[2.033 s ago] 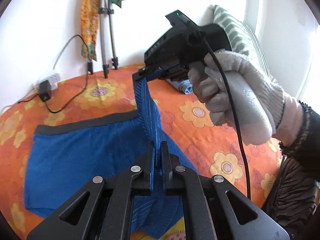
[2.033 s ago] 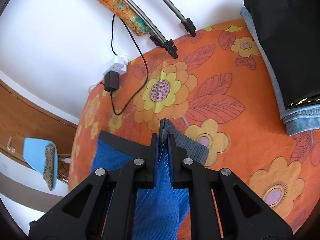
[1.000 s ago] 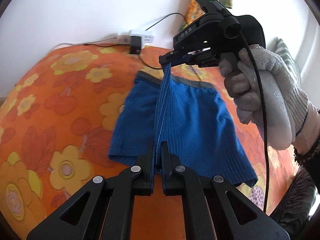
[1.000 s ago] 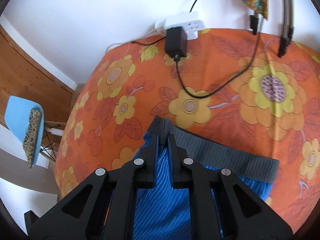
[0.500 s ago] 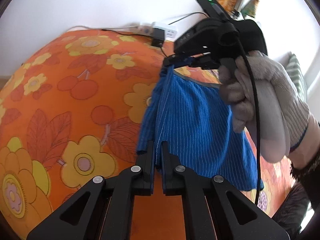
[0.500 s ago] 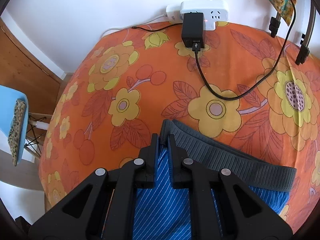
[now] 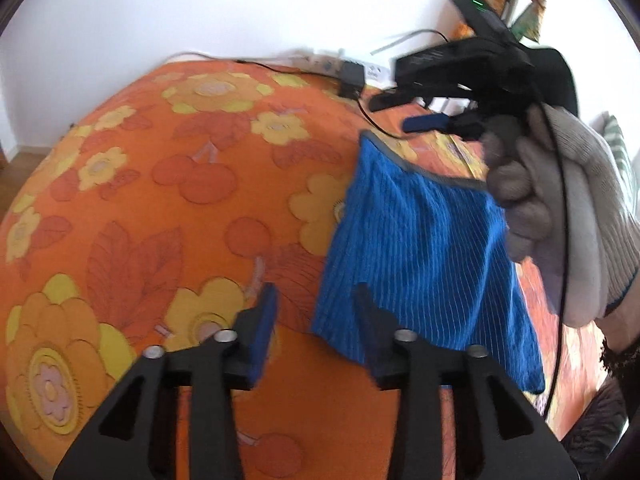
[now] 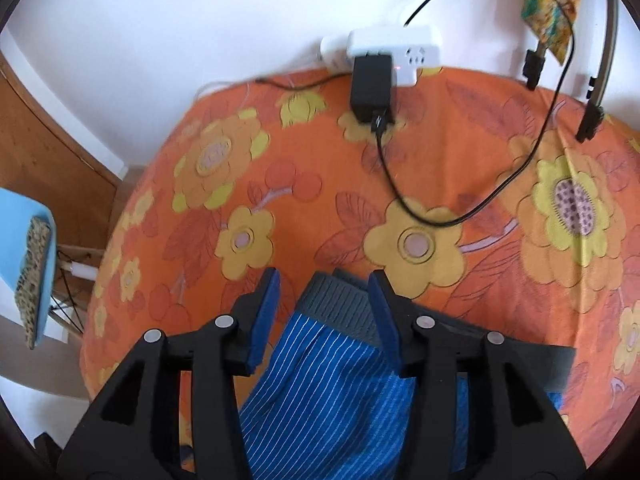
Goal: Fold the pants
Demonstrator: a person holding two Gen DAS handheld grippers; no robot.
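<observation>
Half a second ago both grippers were clamped on the blue fabric; now both have let go, and the pants lie folded flat on the bed. The bed, in its orange floral cover, fills the space ahead of and beneath both tools. The pants sit just ahead and to the right of the left gripper, whose fingers are spread wide with nothing between them, the right finger overlapping the hem edge in view. The right gripper hangs just above the grey waistband, its fingers likewise wide apart and holding nothing. The gloved right hand blocks part of the pants from the left camera. Beyond the waistband, a white power strip with a black adapter lies at the wall, its cable looping across the cover. Far left of the right gripper stands a blue chair.
</observation>
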